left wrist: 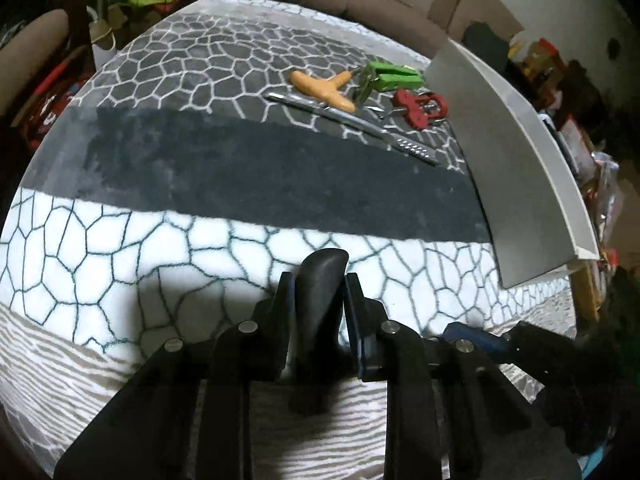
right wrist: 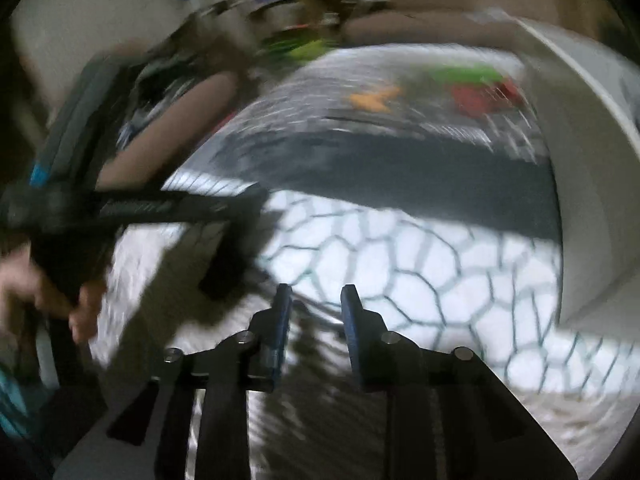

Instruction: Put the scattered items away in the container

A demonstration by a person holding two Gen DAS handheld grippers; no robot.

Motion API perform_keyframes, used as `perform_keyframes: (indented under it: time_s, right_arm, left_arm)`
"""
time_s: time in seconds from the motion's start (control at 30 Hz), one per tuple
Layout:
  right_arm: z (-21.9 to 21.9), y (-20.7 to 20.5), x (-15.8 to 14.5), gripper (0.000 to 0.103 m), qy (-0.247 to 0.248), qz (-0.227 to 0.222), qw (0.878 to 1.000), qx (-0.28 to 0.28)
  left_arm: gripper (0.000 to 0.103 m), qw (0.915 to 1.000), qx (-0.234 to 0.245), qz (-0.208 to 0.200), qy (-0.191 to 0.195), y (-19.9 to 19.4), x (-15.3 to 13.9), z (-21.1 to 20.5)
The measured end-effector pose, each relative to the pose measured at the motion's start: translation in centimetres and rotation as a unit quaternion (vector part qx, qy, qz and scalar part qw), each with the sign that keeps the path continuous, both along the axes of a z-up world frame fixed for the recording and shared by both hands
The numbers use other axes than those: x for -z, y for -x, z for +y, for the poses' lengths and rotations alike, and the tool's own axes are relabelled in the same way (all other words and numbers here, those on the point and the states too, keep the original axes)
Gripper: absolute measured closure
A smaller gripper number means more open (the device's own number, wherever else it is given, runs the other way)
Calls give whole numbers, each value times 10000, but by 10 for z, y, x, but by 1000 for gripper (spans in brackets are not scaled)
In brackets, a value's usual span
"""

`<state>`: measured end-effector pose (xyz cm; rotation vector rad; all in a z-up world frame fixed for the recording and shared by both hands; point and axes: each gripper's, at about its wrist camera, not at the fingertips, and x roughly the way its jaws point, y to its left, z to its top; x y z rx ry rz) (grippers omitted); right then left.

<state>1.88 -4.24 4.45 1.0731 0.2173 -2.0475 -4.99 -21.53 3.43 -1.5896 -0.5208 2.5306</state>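
Container (left wrist: 516,168) — a pale, straight-walled bin — stands along the 3 o'clock edge of the patterned blanket (left wrist: 200,248) in the left wrist view, its near wall facing the camera, interior not visible. Scattered items lie grouped at about 1 o'clock, just beside the bin's far corner: an orange T-handled tool (left wrist: 324,85), a green clamp-like piece (left wrist: 390,75), a red piece (left wrist: 420,105) nearly touching the bin wall, and a long metal utensil (left wrist: 352,126) lying diagonally with one end under the orange handle. Left tool (left wrist: 318,280) is clamped on a black handle-shaped object (left wrist: 322,300), which stands up between the pads with its rounded tip past the fingertips. Right tool (right wrist: 316,292) has its pads apart with nothing between them — only the blanket shows in the gap. Right wrist view is heavily blurred; the bin (right wrist: 592,184) shows at 3 o'clock, and orange, green and red smears at 12 to 1 o'clock. At 9 o'clock a hand (right wrist: 48,296) grips the dark body of the other device.
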Motion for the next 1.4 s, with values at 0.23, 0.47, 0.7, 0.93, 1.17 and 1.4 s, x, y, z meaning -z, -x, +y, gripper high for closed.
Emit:
perform_keyframes:
  time_s: [0.23,0.47,0.7,0.93,1.17,1.4]
  right_arm:
    - [-25,-10,19,59,-666,483,9956,-441]
    - [-19,-3,25,66,-466,218,9965,-664]
    - [-23,-14,14,85,-238,-71,9949,-975]
    - [-20,-5,33,92,152,-537,9965,-628]
    - [-1,10,26,92,843,-891,9924,-45]
    - [10,20,20,92,1092,-938,9893,250]
  left_arm:
    - [81,9997,215,115,-65,-4,-8,11]
    - [79,9992,300,200,-171,-4,-15,17]
    - [84,9972,431,350,-506,1,-25,25]
    - [93,9980,374,45,-513,5,-9,26]
    - [61,9969,-152,230,-733,-7,-19,-17]
    - [51,9964,241,-211,-787,-9,5,1]
